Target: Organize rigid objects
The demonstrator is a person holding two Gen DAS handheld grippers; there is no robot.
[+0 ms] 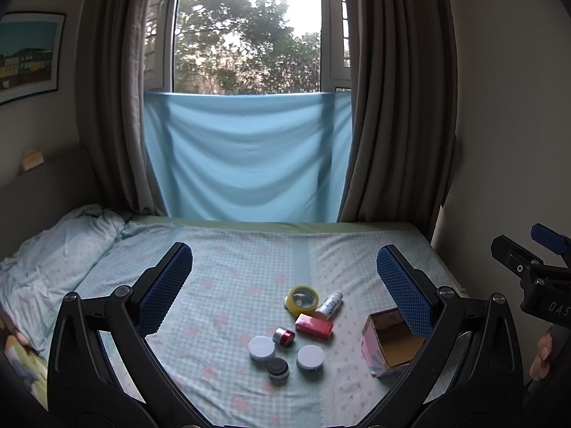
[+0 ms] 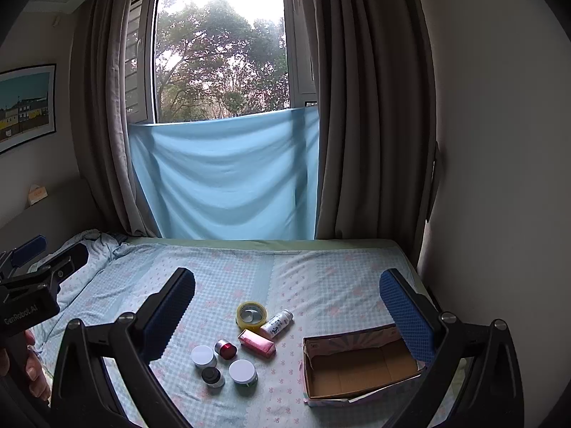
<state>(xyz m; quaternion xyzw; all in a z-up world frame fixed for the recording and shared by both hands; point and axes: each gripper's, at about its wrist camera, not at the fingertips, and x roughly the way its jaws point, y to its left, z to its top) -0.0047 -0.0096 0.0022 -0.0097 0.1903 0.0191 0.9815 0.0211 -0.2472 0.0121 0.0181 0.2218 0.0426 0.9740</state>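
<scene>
On the bed (image 1: 221,271), checked blue sheet with pink flowers, a cluster of small rigid items sits mid-mattress. Yellow tape roll (image 1: 302,299) at the far end, white bottle (image 1: 330,305) lying on its side just beside it to the right. Pink carton (image 1: 314,326) lies flat near the bottle's base. Red-capped jar (image 1: 284,336) on its side just left of the carton. Two white-lidded jars upright: left white-lid jar (image 1: 262,347) and right white-lid jar (image 1: 310,357), with a black-lid jar (image 1: 278,368) between them, nearest the camera.

Open cardboard box (image 2: 360,367) with pink patterned outside sits right of the cluster, apart from it, empty brown inside showing.

Left tool (image 1: 283,285): wide apart, blue pads, nothing between them, held above the bed. Right pad overlaps the box's far corner in the left wrist view; contact cannot be told.

Right tool (image 2: 287,306): also spread wide, holding nothing, above the bed; right finger (image 2: 407,317) lines up over the box's right end.

A hand (image 2: 34,367) grips the left tool's handle at the frame edge. Blue cloth (image 2: 228,174) hangs under the window, brown curtains (image 2: 371,107) either side.
</scene>
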